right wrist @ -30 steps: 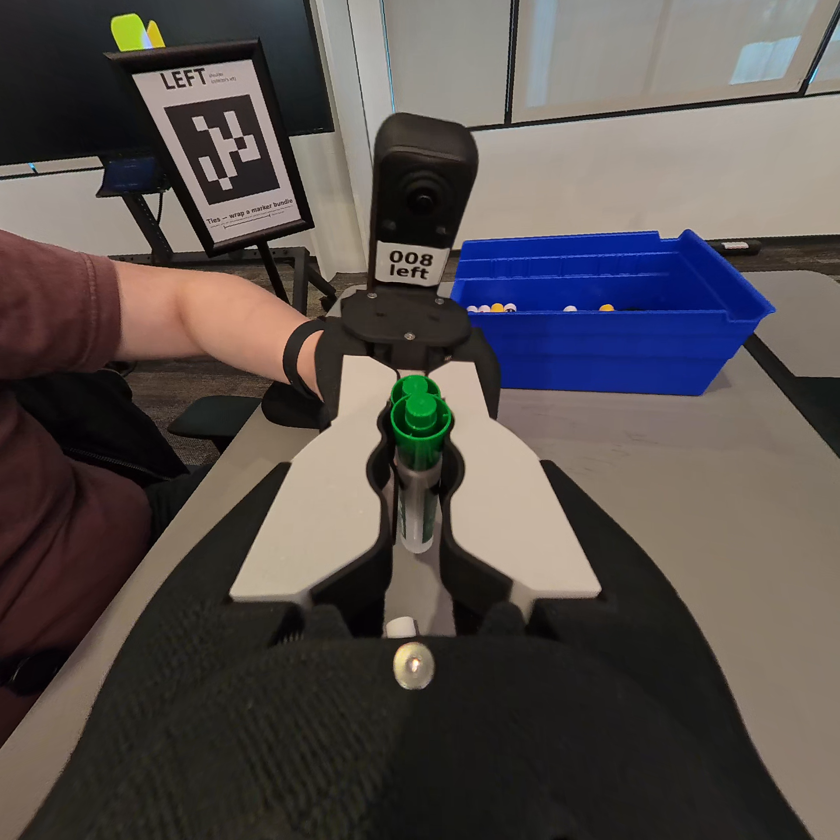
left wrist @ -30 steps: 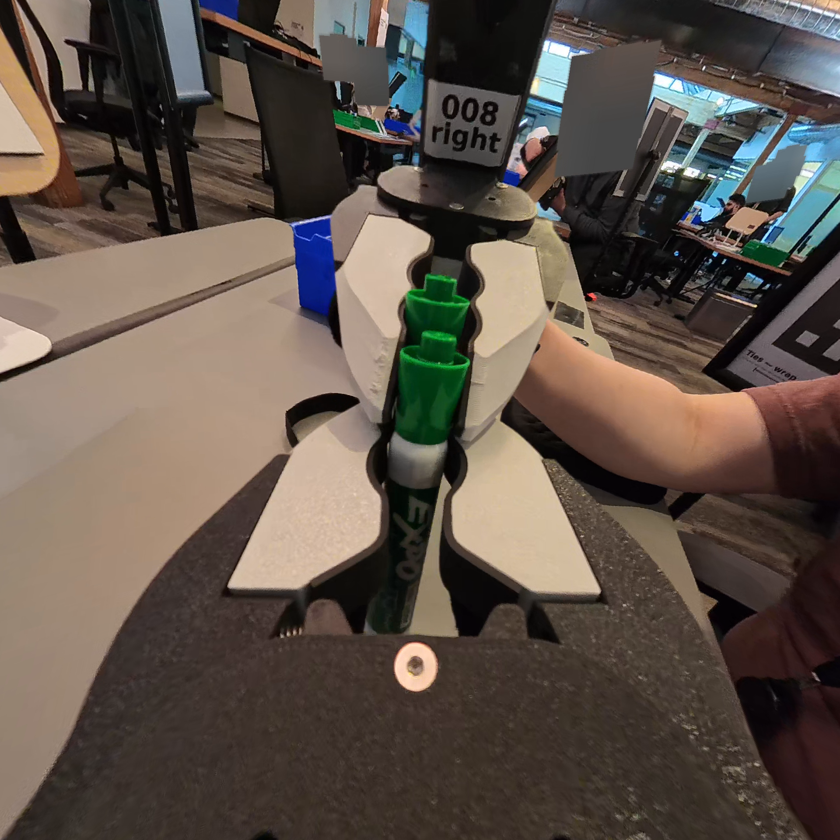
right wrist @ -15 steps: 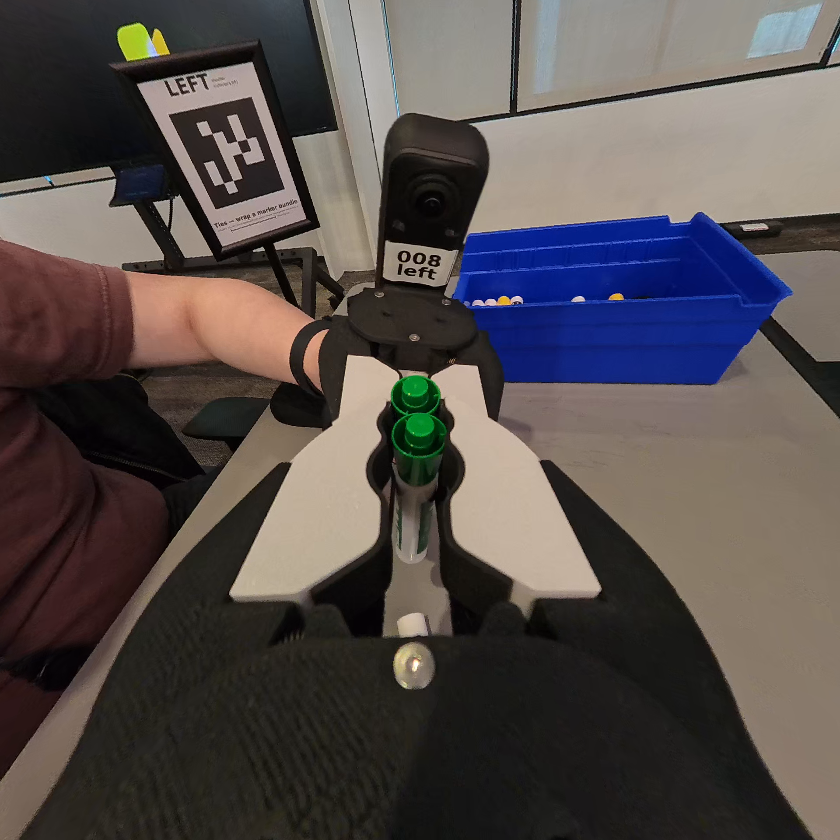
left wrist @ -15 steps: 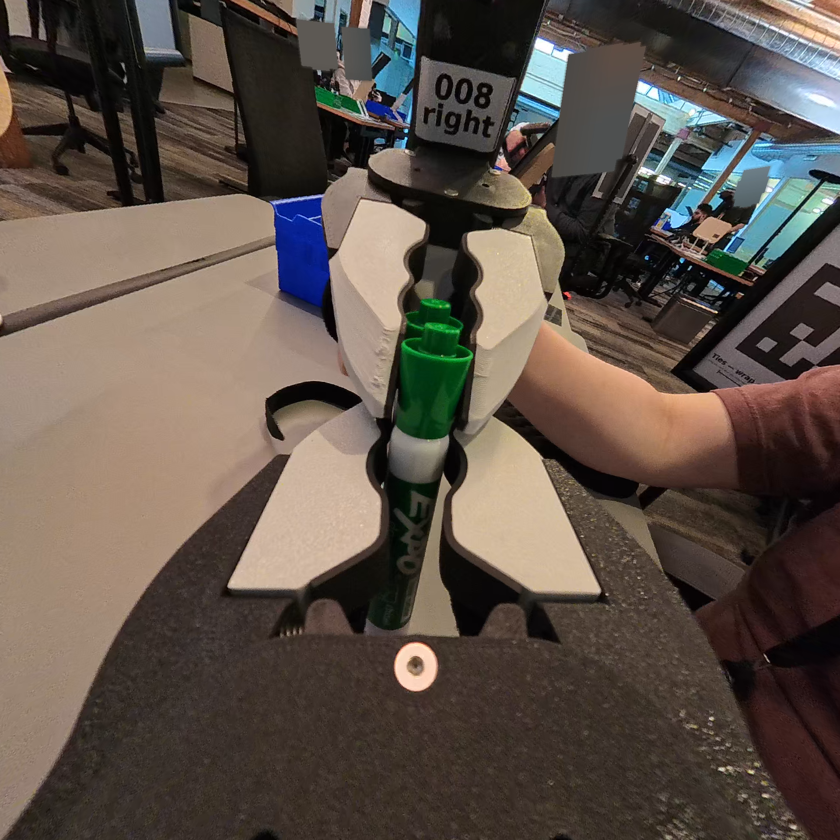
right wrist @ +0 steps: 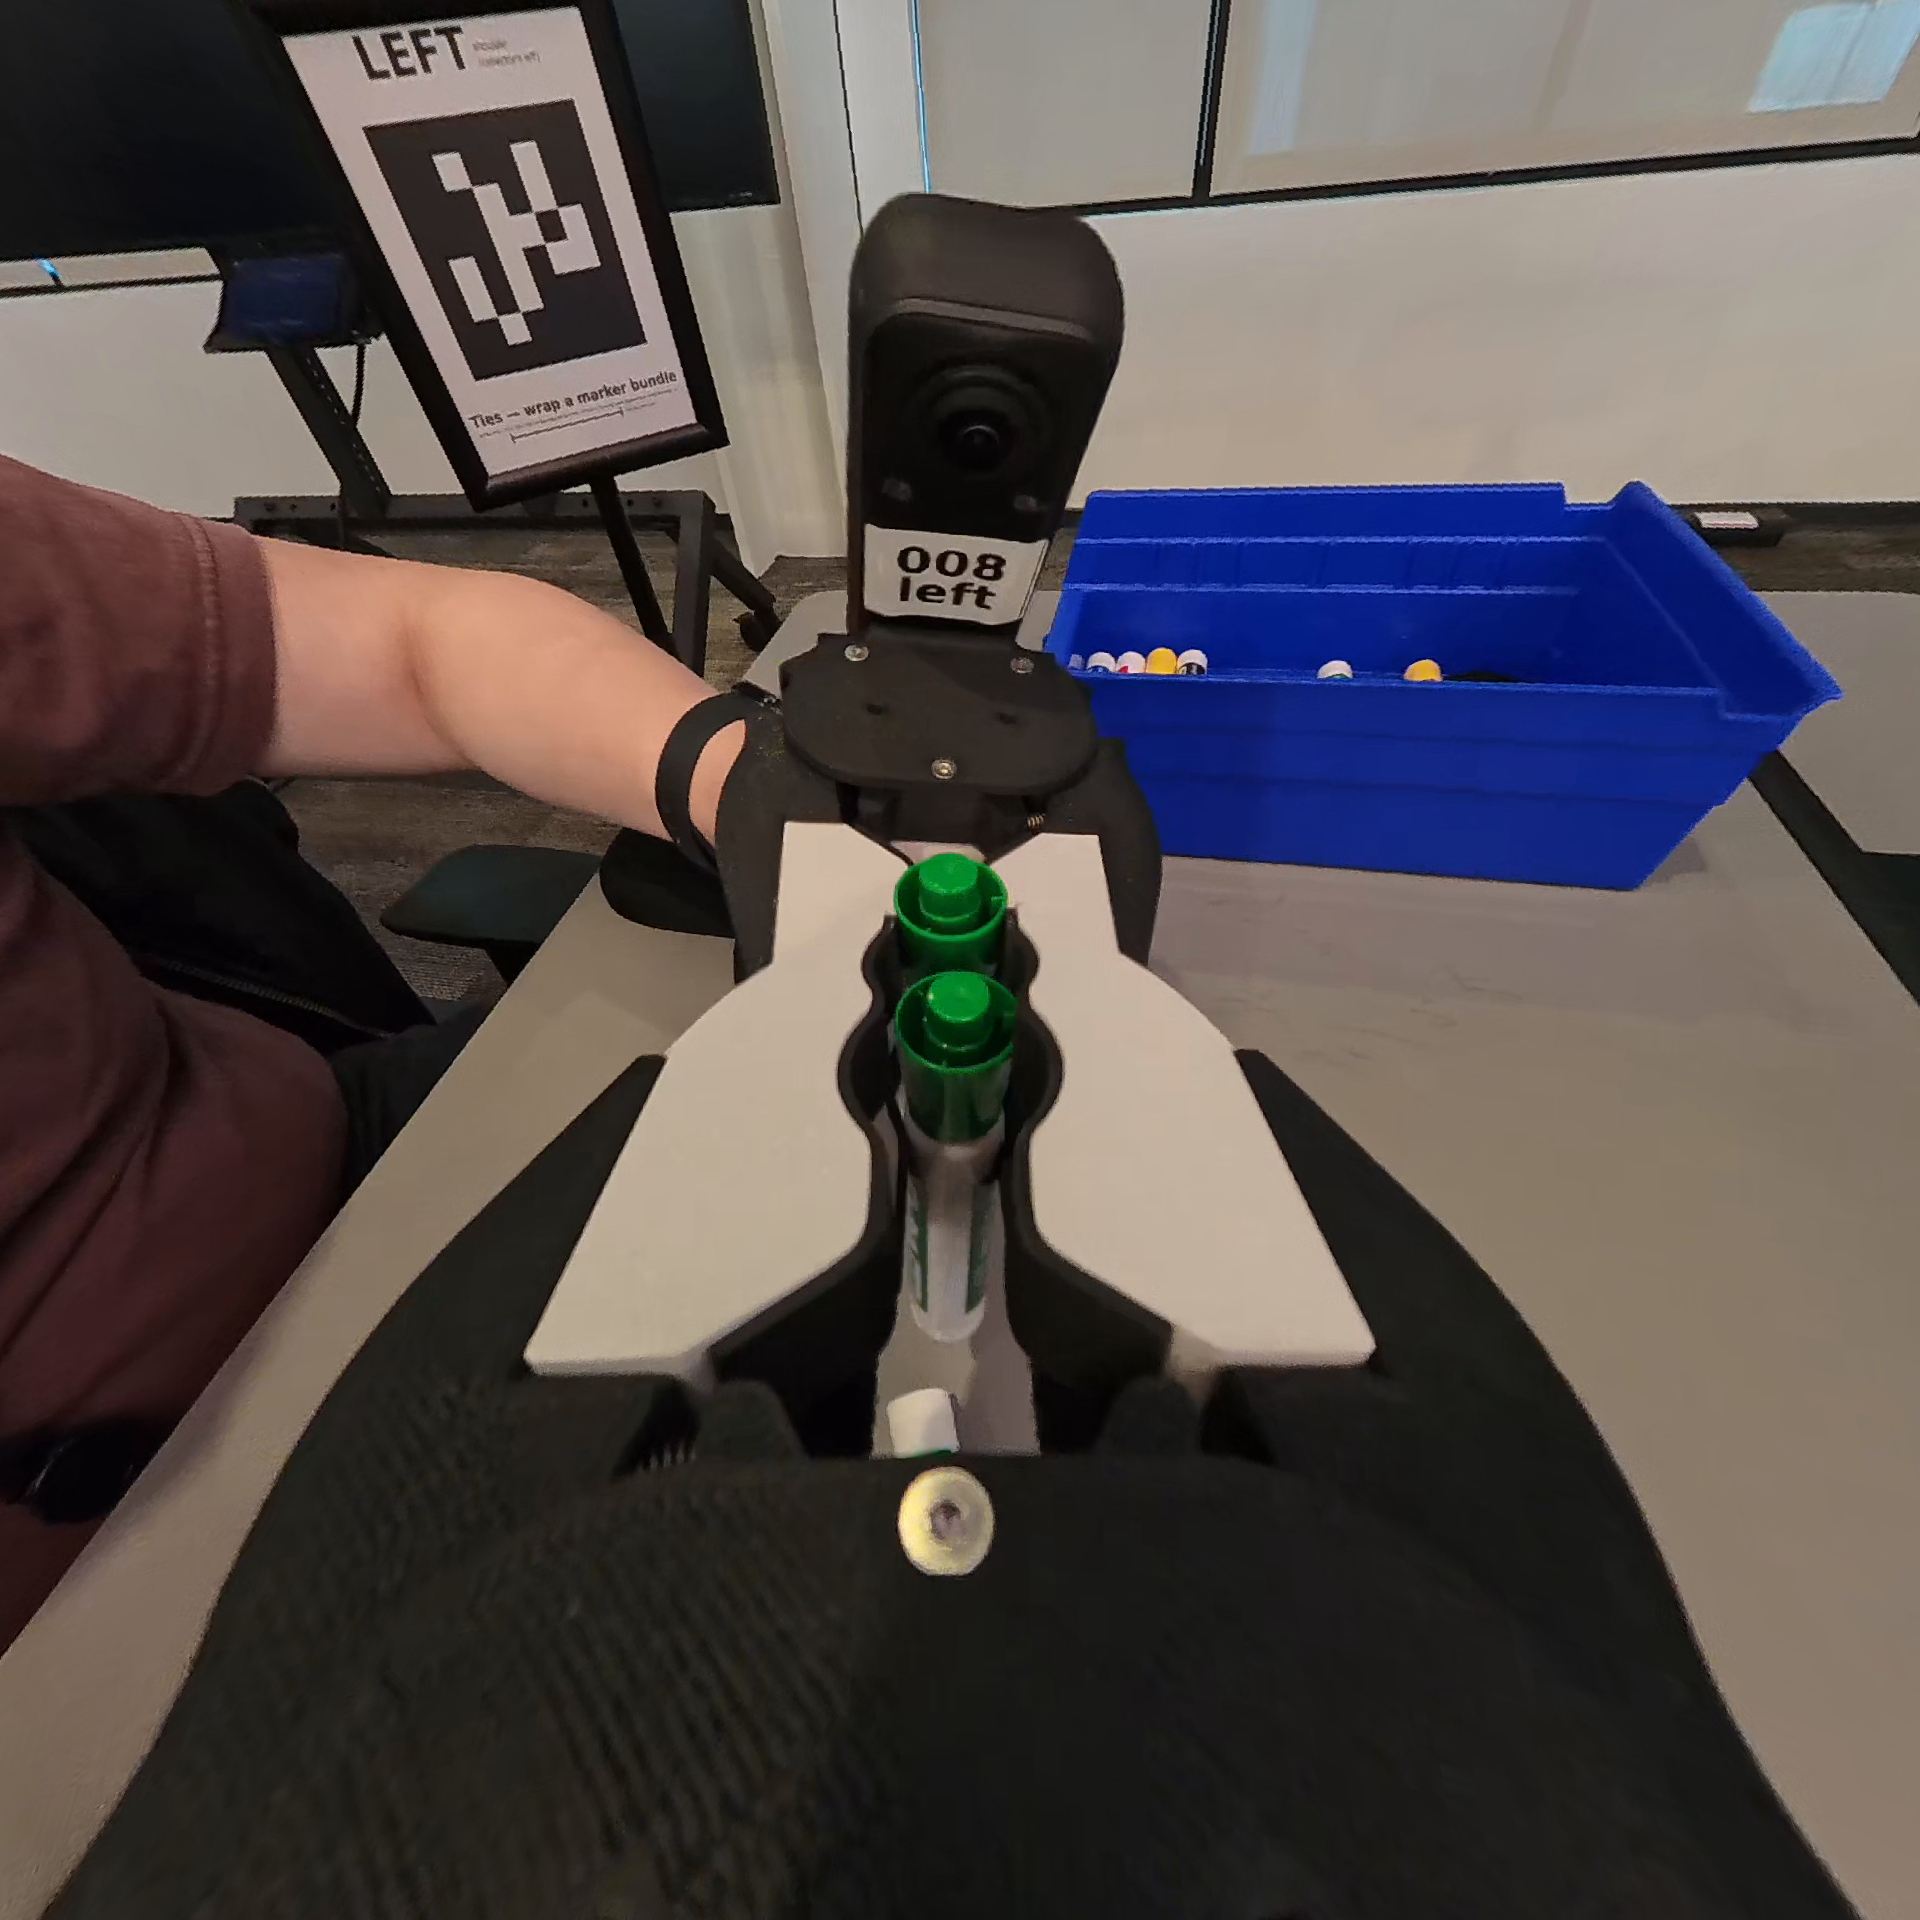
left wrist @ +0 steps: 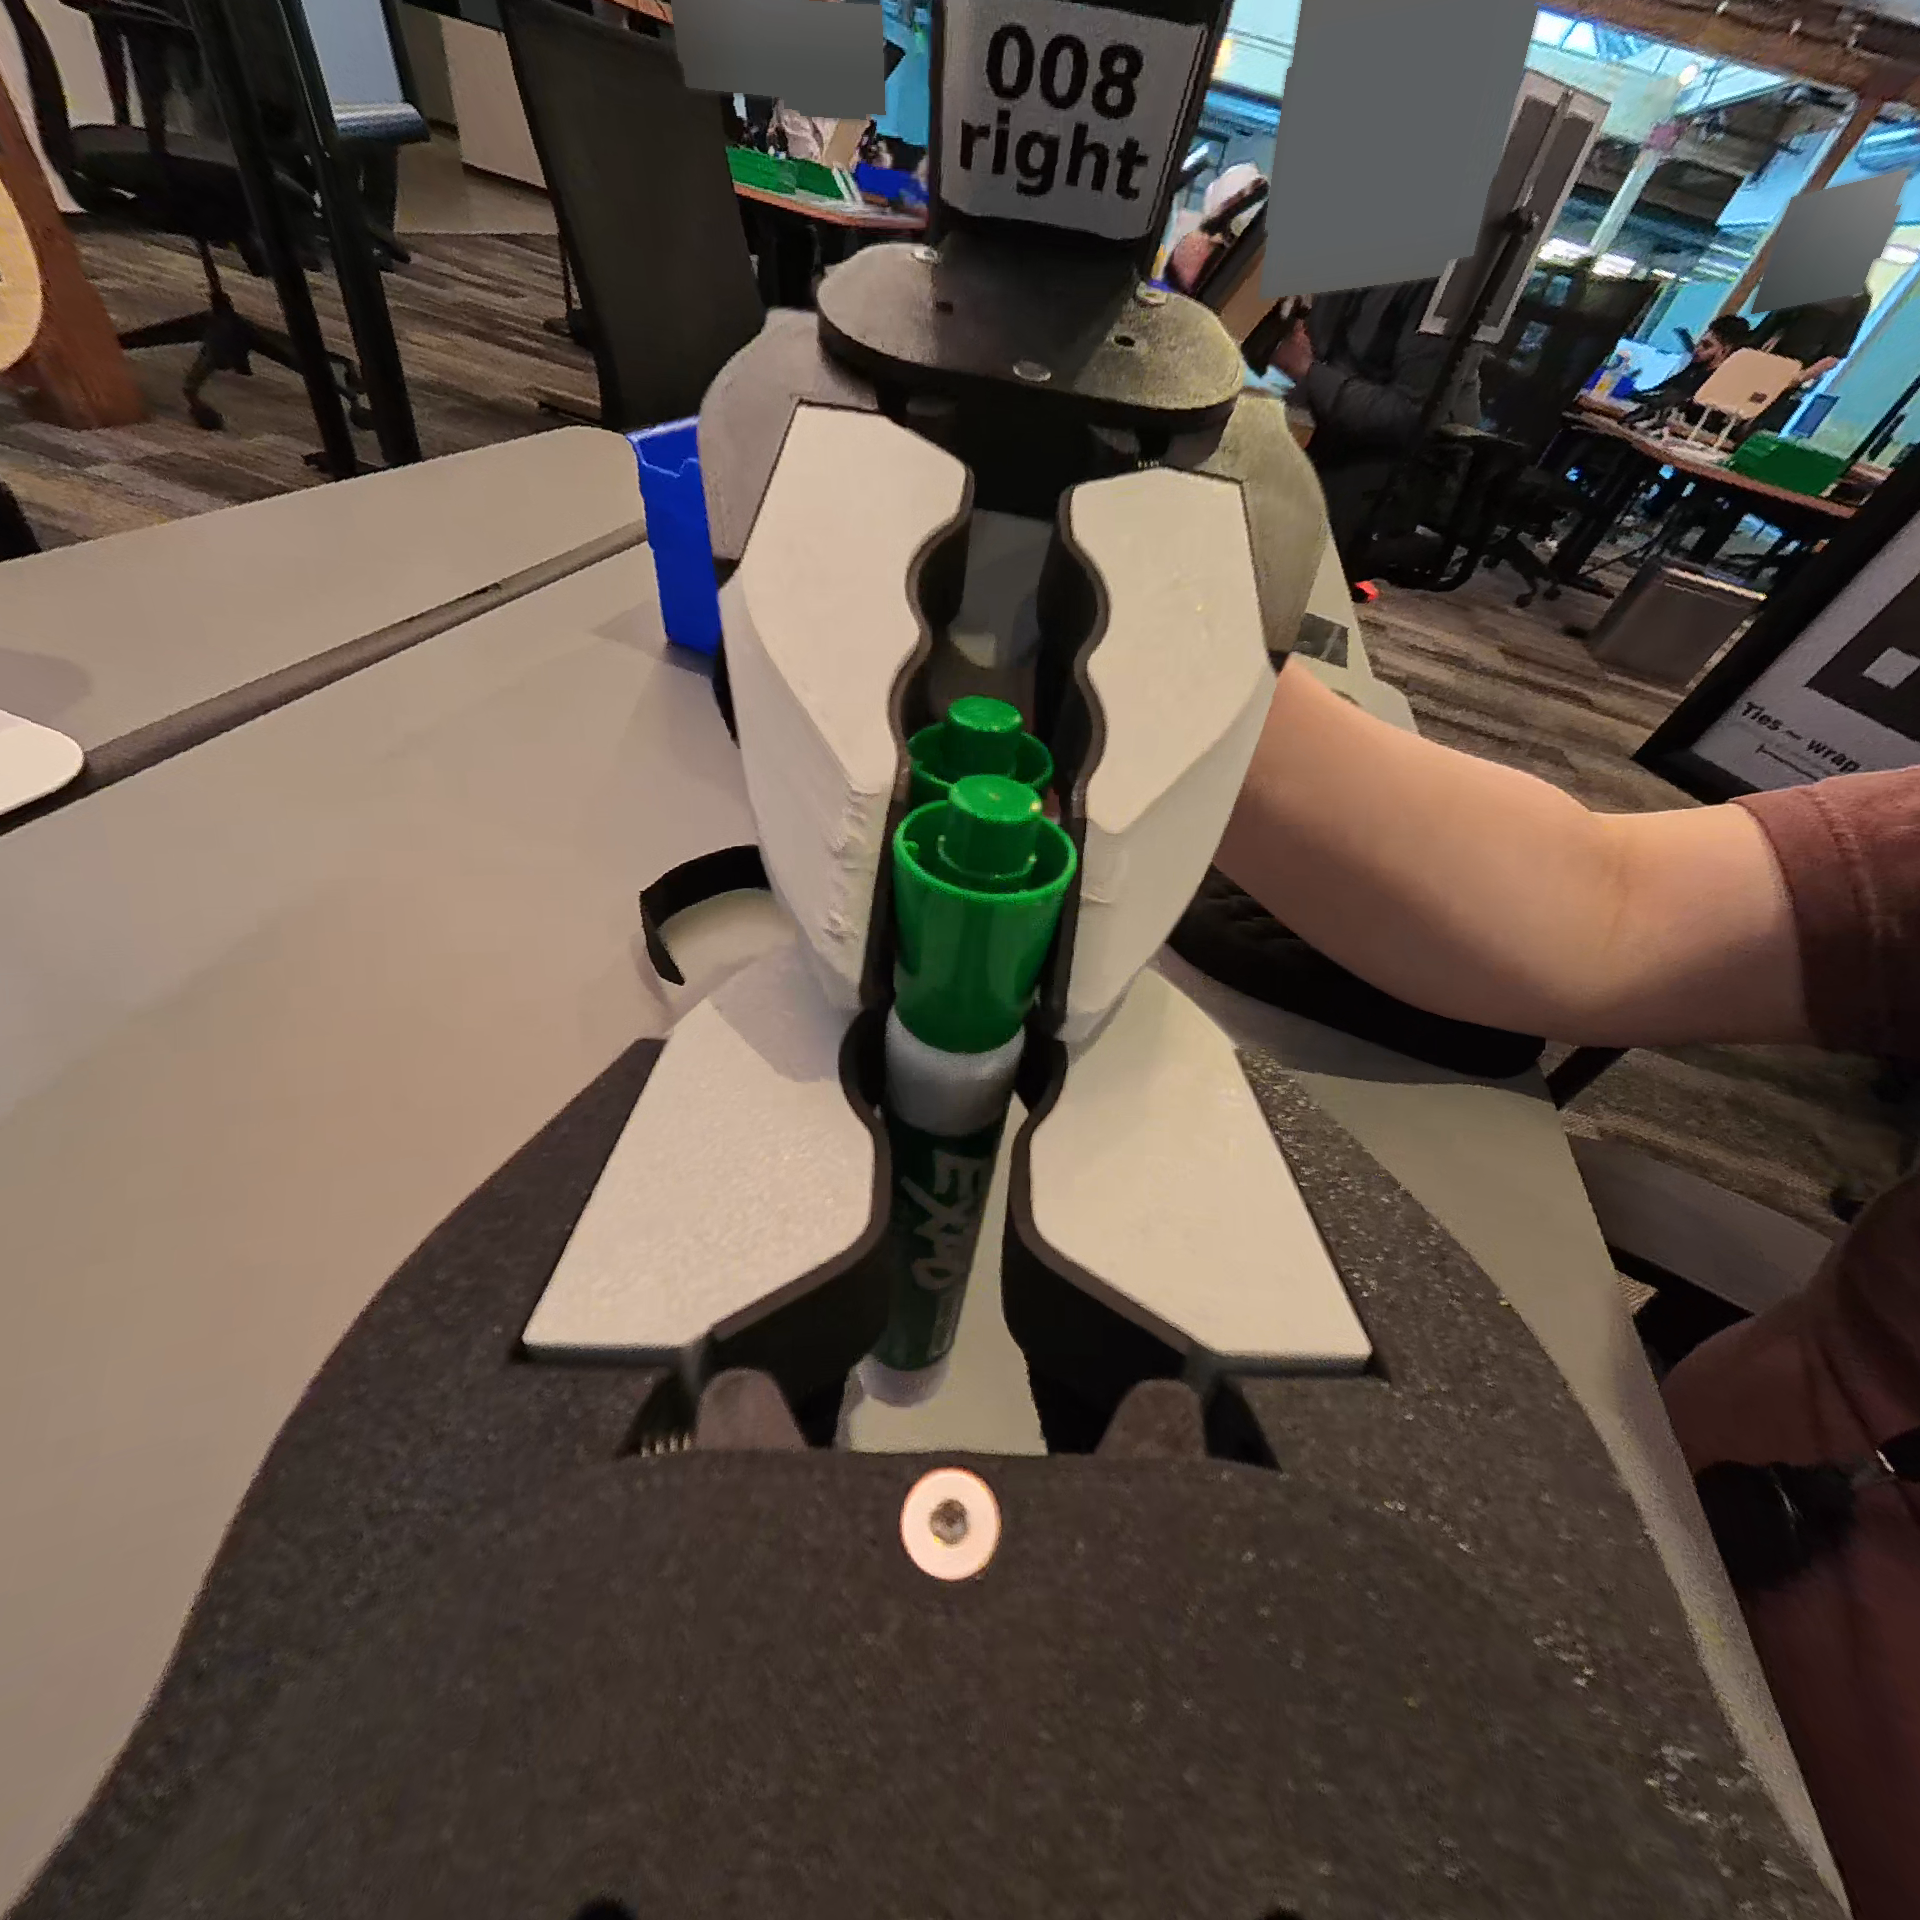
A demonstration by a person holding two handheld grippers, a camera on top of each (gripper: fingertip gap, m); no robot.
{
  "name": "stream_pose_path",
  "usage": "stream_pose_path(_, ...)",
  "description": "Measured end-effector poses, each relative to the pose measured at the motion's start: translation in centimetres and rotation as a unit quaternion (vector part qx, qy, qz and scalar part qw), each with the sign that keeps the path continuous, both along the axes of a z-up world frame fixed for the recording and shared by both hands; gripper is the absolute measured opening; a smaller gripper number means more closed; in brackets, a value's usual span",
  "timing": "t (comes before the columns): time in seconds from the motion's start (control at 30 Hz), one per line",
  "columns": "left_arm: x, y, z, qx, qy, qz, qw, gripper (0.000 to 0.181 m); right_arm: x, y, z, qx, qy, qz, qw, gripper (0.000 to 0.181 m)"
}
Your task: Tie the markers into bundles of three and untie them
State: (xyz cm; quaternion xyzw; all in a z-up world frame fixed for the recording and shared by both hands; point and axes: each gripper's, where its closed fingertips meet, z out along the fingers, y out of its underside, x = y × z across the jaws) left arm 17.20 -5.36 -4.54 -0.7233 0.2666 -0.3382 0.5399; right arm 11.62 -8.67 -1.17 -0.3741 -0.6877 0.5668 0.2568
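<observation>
While both tools clamp them tip to tip, two green-capped markers [left wrist: 971,935] lie stacked between left tool [left wrist: 951,1049] and right tool [right wrist: 951,1049]

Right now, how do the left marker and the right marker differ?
The left marker is gripped by the left tongs; the right marker by the right tongs. The left marker's barrel shows a dark green label; the right marker's shows white with green print. Shared: green caps, set close together.
</observation>
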Motion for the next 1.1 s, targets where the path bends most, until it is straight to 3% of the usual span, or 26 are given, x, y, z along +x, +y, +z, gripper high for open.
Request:
stream_pose_path(0.4, 0.1, 0.0, -0.4, 0.007, -0.007, 0.001, 1.0, 0.019, -0.1, 0.1, 0.3, -0.003, 0.017, -0.004, 1.0, 0.02)
stream_pose_path(0.5, -0.2, 0.3, -0.5, -0.005, -0.002, 0.007, 1.0, 0.019, -0.1, 0.3, 0.6, -0.008, 0.009, -0.014, 1.0, 0.028)
stream_pose_path(0.57, -0.2, 0.2, -0.8, -0.012, 0.006, 0.002, 1.0, 0.018, -0.1, 0.3, 0.5, 0.004, 0.007, -0.016, 1.0, 0.006)
stream_pose_path(0.73, 0.3, 0.0, -1.4, -0.009, 0.02, -0.001, 1.0, 0.018, 0.3, 0.5, -0.2, 0.038, -0.005, -0.012, 0.999, 0.002)
stream_pose_path(0.9, -0.2, 0.3, -2.4, -0.013, 0.009, 0.015, 1.0, 0.018, 1.2, 1.4, 0.5, 0.043, 0.005, -0.026, 0.999, 0.028)
stream_pose_path(1.1, 0.0, 0.3, -2.1, 0.006, -0.045, 0.025, 0.999, 0.018, 2.4, 1.8, -1.6, 0.042, -0.041, 0.0, 0.998, 0.033)
